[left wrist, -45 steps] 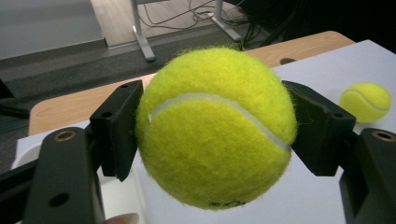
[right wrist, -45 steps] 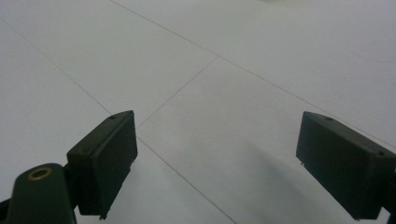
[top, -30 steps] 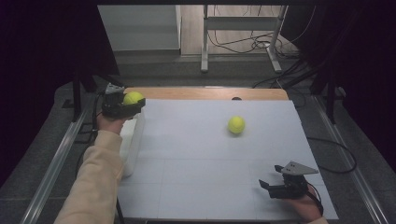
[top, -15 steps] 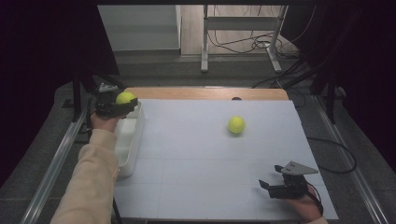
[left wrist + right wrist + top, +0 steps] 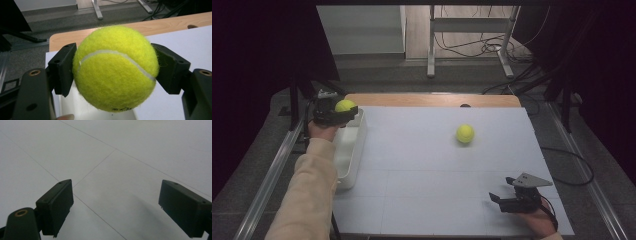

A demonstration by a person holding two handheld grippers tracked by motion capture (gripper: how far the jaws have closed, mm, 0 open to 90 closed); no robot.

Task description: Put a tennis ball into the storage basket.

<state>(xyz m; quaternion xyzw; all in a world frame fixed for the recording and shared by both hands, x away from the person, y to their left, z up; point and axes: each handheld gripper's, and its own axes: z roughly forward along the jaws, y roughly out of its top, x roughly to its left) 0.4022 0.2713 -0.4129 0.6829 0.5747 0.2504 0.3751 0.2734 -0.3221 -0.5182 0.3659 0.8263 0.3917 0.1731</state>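
My left gripper [image 5: 343,111] is shut on a yellow tennis ball [image 5: 344,105], held above the far end of a white bin [image 5: 350,150] at the table's left edge. In the left gripper view the tennis ball [image 5: 115,67] sits squeezed between the two black pads [image 5: 62,68], with the bin's inside showing below it. A second tennis ball [image 5: 465,133] lies loose on the white table sheet [image 5: 422,165], right of centre. My right gripper [image 5: 498,200] rests low near the front right corner, open with nothing between its jaws; its pads [image 5: 56,206] stand wide apart over bare sheet.
A wooden table edge [image 5: 427,99] runs along the far side of the sheet. Metal rails [image 5: 272,170] flank the table on the left and right. A stand [image 5: 469,42] and cables lie on the floor beyond.
The left gripper carried its ball a little to the left and toward the person, from the bin's far corner to over the bin. The right gripper and the loose ball stayed put.
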